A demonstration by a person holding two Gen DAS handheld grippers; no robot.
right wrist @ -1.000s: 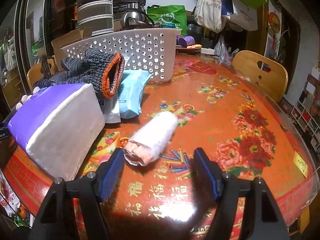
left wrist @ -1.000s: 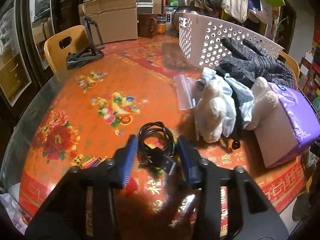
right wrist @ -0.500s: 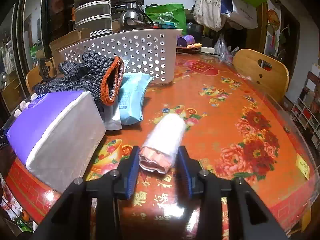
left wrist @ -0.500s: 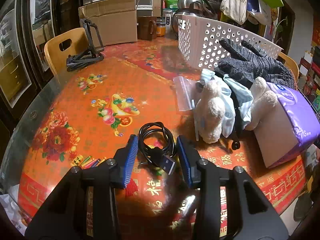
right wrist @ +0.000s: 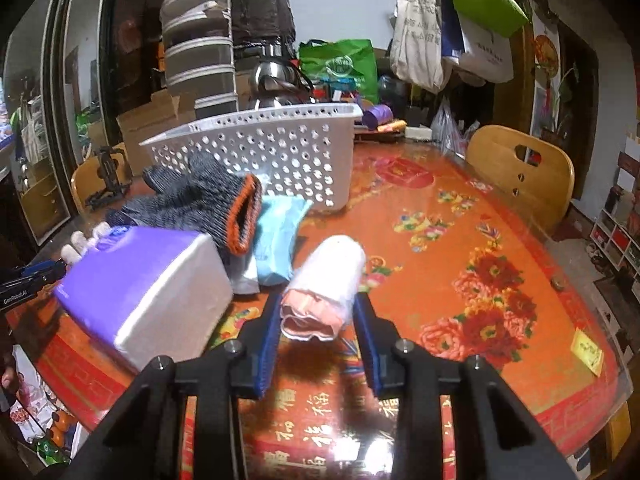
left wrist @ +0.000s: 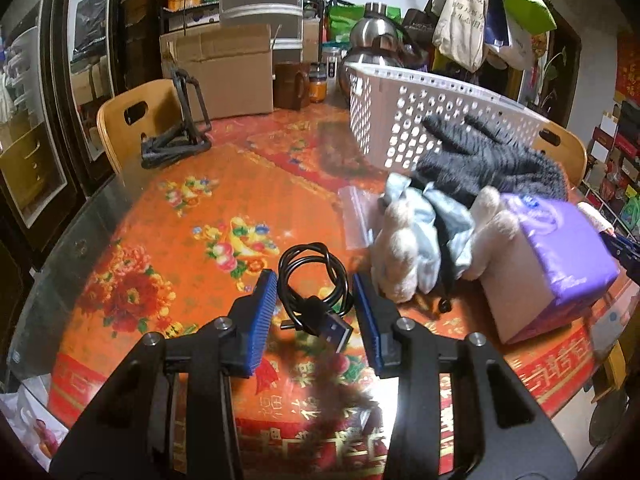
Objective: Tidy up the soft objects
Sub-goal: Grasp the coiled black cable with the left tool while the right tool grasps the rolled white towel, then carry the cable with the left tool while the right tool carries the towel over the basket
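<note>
Right gripper (right wrist: 318, 332): blue pads pressed against the sides of a rolled white towel (right wrist: 326, 284), raised off the table (right wrist: 460, 264).
Left gripper (left wrist: 314, 316): jaws apart, straddling a coiled black cable (left wrist: 314, 284), no visible contact.
Ahead-right of left gripper: plush toy (left wrist: 404, 248), purple tissue pack (left wrist: 560, 248), its far end cut off.
Far: white basket (right wrist: 280, 152), inside hidden.

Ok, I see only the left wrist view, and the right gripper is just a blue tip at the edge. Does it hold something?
Observer: Yes. The right gripper is shut on a rolled white cloth, with the pink end toward its camera.
Operator: And the gray glove? I see only its fingers.
Observer: The gray glove has an orange cuff.
Operator: Is anything hidden behind the pile?
Observer: A light blue packet lies on the table between the glove and the roll.
</note>
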